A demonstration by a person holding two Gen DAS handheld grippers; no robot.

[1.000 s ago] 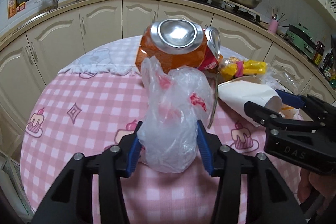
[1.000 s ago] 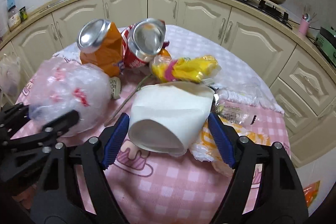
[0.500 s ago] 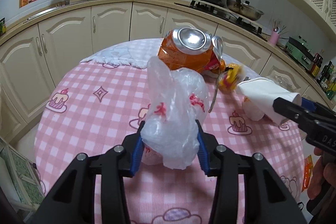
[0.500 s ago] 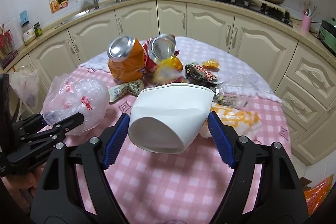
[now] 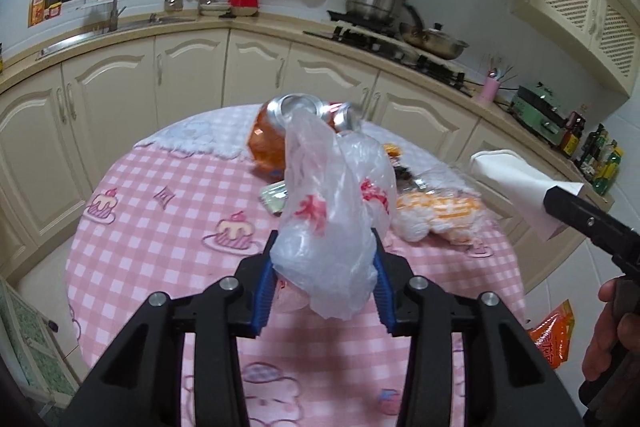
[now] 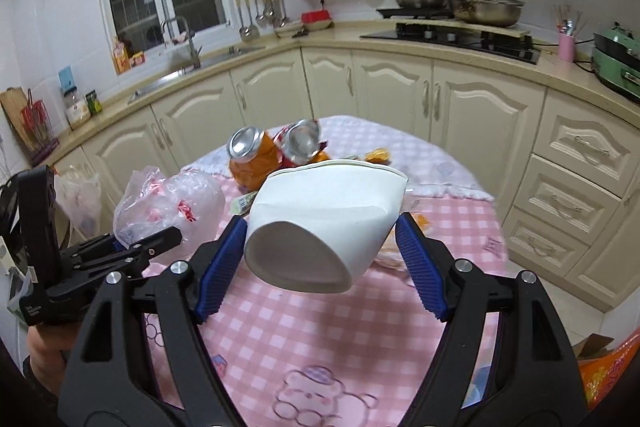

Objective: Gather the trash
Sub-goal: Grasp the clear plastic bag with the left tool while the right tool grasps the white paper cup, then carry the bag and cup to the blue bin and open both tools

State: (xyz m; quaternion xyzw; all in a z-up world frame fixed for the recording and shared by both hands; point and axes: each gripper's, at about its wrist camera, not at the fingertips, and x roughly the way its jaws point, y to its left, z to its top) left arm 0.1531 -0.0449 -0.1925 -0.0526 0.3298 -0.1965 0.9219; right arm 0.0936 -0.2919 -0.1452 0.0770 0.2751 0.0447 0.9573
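1. The crumpled plastic bag (image 5: 332, 227) is clamped in the left claw (image 5: 324, 287) above the tabletop (image 5: 160, 235); the white paper cup (image 6: 324, 223), tipped on its side, is pinched in the right claw (image 6: 320, 267).
2. Both pieces should be carried level to the bin with steady pressure; the thin cup could be crushed, the slack bag could slip.
3. Both claws are held raised over the tabletop's near edge, pointed toward the cans (image 6: 276, 151).
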